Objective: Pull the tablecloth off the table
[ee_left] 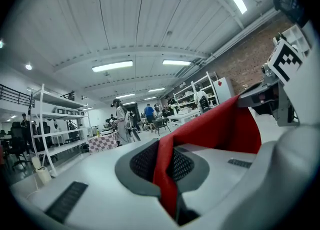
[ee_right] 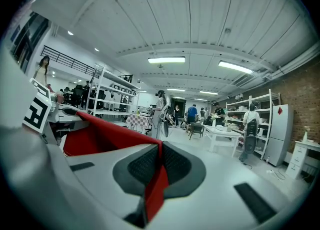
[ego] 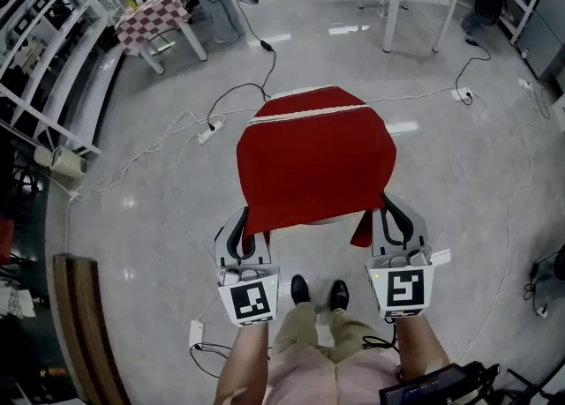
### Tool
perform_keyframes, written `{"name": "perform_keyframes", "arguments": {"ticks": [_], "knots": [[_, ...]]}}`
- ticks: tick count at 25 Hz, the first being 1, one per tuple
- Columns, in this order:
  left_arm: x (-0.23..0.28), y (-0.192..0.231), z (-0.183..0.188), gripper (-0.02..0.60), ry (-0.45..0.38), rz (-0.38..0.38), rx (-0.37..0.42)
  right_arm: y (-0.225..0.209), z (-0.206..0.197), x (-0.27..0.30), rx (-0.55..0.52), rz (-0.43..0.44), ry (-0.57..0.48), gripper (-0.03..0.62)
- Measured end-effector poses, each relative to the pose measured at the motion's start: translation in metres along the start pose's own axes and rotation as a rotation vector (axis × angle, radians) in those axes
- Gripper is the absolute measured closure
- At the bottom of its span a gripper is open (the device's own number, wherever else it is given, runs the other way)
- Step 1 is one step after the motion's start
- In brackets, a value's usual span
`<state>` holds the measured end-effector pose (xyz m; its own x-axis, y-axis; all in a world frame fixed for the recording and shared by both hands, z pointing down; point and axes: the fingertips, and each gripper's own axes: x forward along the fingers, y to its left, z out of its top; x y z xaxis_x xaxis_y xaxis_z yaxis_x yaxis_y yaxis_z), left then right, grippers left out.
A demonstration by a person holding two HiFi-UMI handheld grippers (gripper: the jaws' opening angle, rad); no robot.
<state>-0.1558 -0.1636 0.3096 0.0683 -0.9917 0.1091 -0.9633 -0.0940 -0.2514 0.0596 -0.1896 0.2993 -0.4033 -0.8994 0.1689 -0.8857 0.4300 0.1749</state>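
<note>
Polished grey floor point(ego: 132, 244) runs under everything. Nearest the person, a white power strip point(ego: 196, 333) with its cable lies just beside the shoes point(ego: 300, 289), so a step back during the pull could catch on it.

Next come the two grips. The left hand-held gripper point(ego: 238, 228) is clamped on the near-left corner of the red tablecloth point(ego: 313, 161). The right hand-held gripper point(ego: 389, 218) is clamped on the near-right corner. Each gripper view shows only a thin fold of red pinched between closed pads. With so little fabric held, a sharp tug could pull one corner free, and the cloth would then swing askew.

The cloth covers most of the small round surface point(ego: 328, 220), reaching almost to its far edge. If it drags there instead of sliding, the pull may shift or tip the surface, which looks light.

Beyond it, a second power strip point(ego: 208, 134) and loose cables lie on the floor where a tipped surface could land.
</note>
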Motion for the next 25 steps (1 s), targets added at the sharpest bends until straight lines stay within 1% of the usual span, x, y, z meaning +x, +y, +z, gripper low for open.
{"name": "perform_keyframes", "arguments": {"ticks": [3,6,9,12,15,18,21,23,25], "knots": [[-0.004,-0.001,0.003,0.544,0.011,-0.002,0.015,-0.002,0.004,-0.004,-0.011,0.003,-0.016,0.566],[-0.006,0.000,0.005,0.543,-0.005,0.004,0.008,0.000,0.002,-0.006,0.012,0.000,-0.010,0.566],[-0.018,-0.004,0.019,0.543,-0.016,0.009,0.006,-0.004,0.012,-0.020,-0.017,0.012,-0.027,0.566],[-0.025,-0.013,0.033,0.544,-0.017,0.014,0.007,-0.012,0.015,-0.034,0.016,0.013,-0.006,0.566],[-0.026,-0.021,0.042,0.544,-0.003,0.015,0.023,-0.022,0.021,-0.039,-0.005,0.025,-0.016,0.566],[-0.028,-0.024,0.045,0.543,-0.010,0.020,0.018,-0.025,0.022,-0.041,-0.021,0.030,-0.036,0.566],[-0.033,-0.020,0.042,0.543,-0.003,0.022,0.032,-0.019,0.022,-0.043,-0.009,0.030,-0.041,0.566],[-0.036,-0.018,0.041,0.543,-0.009,0.027,0.030,-0.017,0.024,-0.043,-0.022,0.035,-0.058,0.566],[-0.036,-0.019,0.043,0.544,-0.012,0.031,0.031,-0.018,0.024,-0.043,-0.006,0.034,-0.056,0.566]]}}
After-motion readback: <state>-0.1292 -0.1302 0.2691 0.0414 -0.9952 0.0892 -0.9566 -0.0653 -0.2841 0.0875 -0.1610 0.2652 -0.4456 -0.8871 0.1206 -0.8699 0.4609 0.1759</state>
